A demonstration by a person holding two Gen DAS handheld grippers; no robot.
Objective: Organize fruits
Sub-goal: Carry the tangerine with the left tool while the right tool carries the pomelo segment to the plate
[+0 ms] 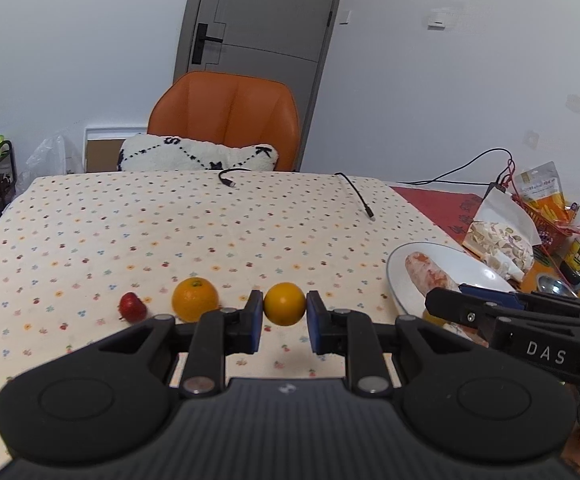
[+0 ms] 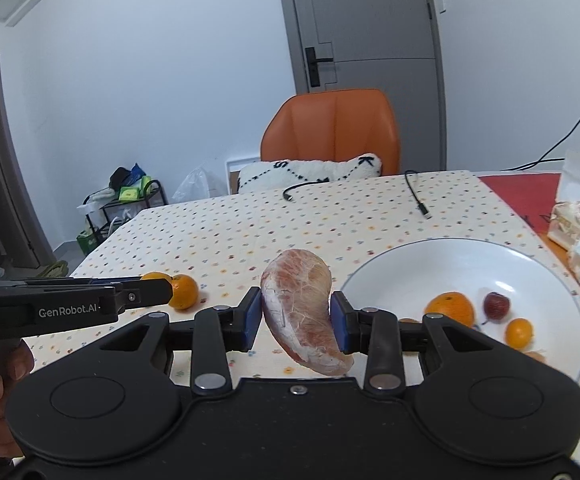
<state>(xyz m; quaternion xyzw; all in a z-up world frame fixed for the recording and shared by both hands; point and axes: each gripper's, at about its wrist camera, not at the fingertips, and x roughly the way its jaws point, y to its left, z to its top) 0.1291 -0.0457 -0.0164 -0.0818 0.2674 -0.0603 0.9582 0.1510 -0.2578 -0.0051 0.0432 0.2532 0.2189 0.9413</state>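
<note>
Nearest, the right gripper [image 2: 295, 320] pinches a pomelo wedge [image 2: 303, 312], lifted just short of the plate [image 2: 401, 268]; its long axis runs from 11 o'clock down to 5, thin tip lowest. Left gripper [image 1: 284, 312] clamps a small orange [image 1: 284, 304] above the cloth [image 1: 210, 220]. Farther at 10 o'clock lie another orange [image 1: 194, 299] and a strawberry [image 1: 132, 307]. Risk, I judge: the soft wedge could pivot and slip between the pads, or the round orange roll once released.

"DAS" stands in white on the right hand-held gripper [image 1: 461, 300]. "GenRobot.AI" stands on the left hand-held gripper [image 2: 162, 290]. The pillow [image 1: 198, 154] behind the table [image 1: 130, 220] shows "S" and "K".
</note>
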